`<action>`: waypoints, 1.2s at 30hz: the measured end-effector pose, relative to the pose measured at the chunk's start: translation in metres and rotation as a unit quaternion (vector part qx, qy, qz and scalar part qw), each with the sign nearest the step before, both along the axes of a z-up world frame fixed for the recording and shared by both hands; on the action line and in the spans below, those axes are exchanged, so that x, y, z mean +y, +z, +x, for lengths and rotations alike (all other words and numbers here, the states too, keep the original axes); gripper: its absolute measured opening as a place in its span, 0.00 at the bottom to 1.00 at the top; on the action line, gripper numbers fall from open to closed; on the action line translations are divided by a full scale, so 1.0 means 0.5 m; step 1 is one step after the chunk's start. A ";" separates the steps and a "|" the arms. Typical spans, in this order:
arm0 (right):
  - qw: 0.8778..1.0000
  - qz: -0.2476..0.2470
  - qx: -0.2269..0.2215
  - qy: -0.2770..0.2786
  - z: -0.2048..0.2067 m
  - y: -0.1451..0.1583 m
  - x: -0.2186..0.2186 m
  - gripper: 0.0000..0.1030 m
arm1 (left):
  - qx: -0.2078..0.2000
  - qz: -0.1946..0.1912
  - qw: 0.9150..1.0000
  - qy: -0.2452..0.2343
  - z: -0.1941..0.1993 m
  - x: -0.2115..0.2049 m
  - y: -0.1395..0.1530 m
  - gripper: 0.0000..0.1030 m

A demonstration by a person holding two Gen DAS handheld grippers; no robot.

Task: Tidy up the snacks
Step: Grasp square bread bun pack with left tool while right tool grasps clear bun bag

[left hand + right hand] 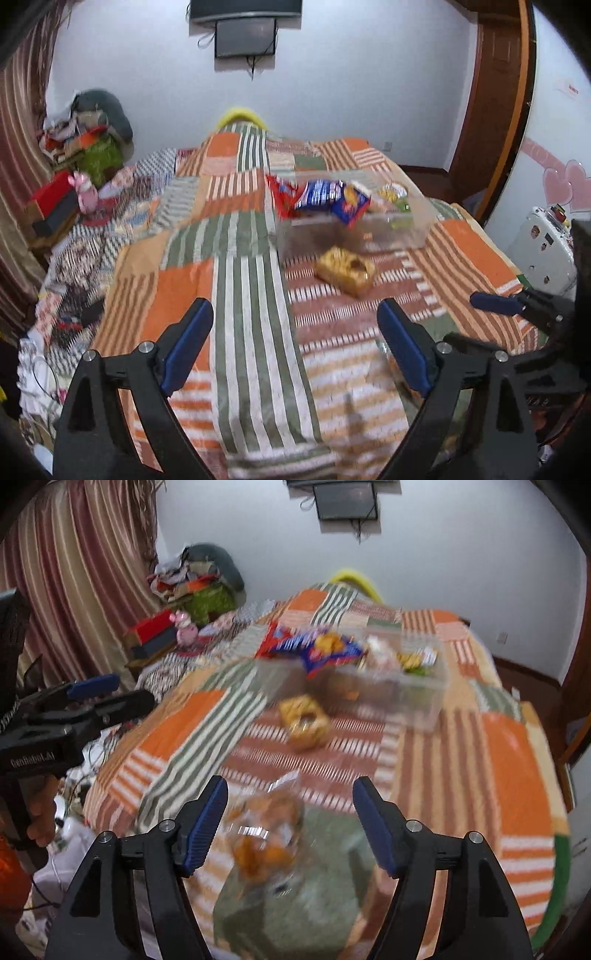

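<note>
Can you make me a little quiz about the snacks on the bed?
1. True or false: the clear box already has snack packets in it.
2. How many wrapped pastries lie on the quilt outside the box?
3. Which gripper has a pastry between its open fingers: A left gripper, B right gripper?

Key: 1 true; 2 two, a golden pastry and a clear-wrapped pastry; 3 B.

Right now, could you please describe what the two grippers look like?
Both match: the left gripper and right gripper have black plastic finger arms with silver pivot screws and ribbed blue pads. Seen from the right wrist, the left one's black body carries white lettering. An orange sleeve shows at the edge.
</note>
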State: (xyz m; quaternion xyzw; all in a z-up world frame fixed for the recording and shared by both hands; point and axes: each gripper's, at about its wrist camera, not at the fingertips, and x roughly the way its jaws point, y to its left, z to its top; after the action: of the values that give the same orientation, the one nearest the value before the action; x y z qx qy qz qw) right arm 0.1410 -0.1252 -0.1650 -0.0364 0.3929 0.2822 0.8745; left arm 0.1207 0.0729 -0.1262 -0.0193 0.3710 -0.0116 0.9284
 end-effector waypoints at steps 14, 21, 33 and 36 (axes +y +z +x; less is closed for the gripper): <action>0.997 -0.022 0.075 0.028 -0.004 -0.104 0.050 0.65 | 0.074 -0.023 0.997 0.003 -0.011 0.006 -0.098 0.89; 0.998 -0.021 0.061 0.020 0.009 -0.101 0.042 0.39 | 0.085 -0.028 0.996 -0.005 0.022 -0.014 -0.115 0.89; 0.999 -0.016 0.000 -0.050 0.045 -0.046 -0.071 0.38 | 0.103 -0.057 0.993 -0.007 0.181 -0.071 -0.138 0.89; 0.998 -0.017 -0.005 -0.066 0.064 -0.038 -0.094 0.38 | 0.107 -0.053 0.993 -0.004 0.221 -0.085 -0.148 0.89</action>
State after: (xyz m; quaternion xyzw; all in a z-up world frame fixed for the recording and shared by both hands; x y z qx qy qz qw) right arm 0.1729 -0.1721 -0.1839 -0.0267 0.3945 0.2168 0.8926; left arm 0.2314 0.0306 -0.2001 -0.0682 0.4667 -0.0331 0.8812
